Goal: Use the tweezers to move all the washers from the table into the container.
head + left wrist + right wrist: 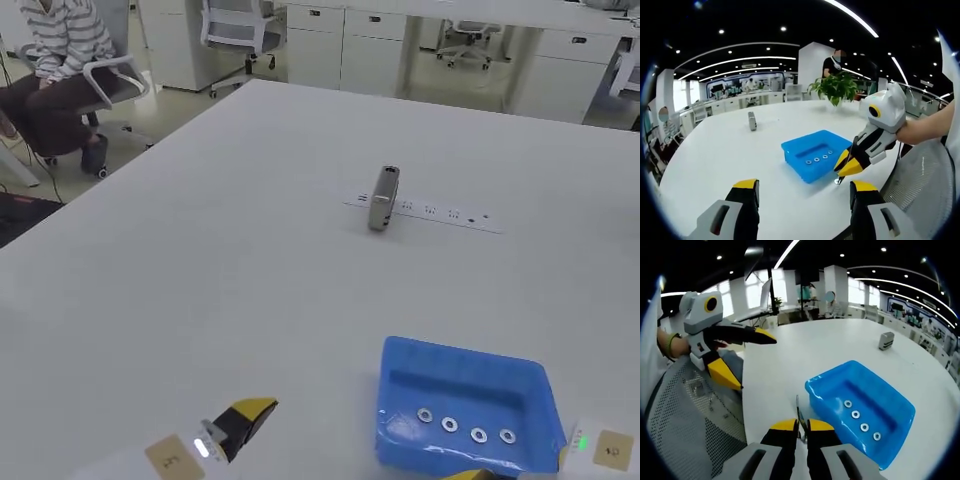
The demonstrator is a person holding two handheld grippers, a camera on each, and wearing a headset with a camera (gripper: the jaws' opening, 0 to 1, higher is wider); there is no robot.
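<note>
A blue container (462, 372) sits near the front edge of the white table, with several washers (465, 428) in a row on its floor. In the right gripper view my right gripper (799, 426) is shut on thin metal tweezers (798, 412), whose tips point at the table just left of the container (830, 385). The left gripper view shows this gripper (852, 167) at the container's (807, 167) right corner, tweezers (839, 179) pointing down. My left gripper (805, 187) is open and holds nothing. In the head view it (245, 420) hovers at the bottom left.
A small grey device (383, 197) stands on a white power strip (440, 213) mid-table. A person sits on a chair (95, 80) at the far left. A mesh chair (690, 420) is right below the table's front edge. A potted plant (835, 87) stands beyond the table.
</note>
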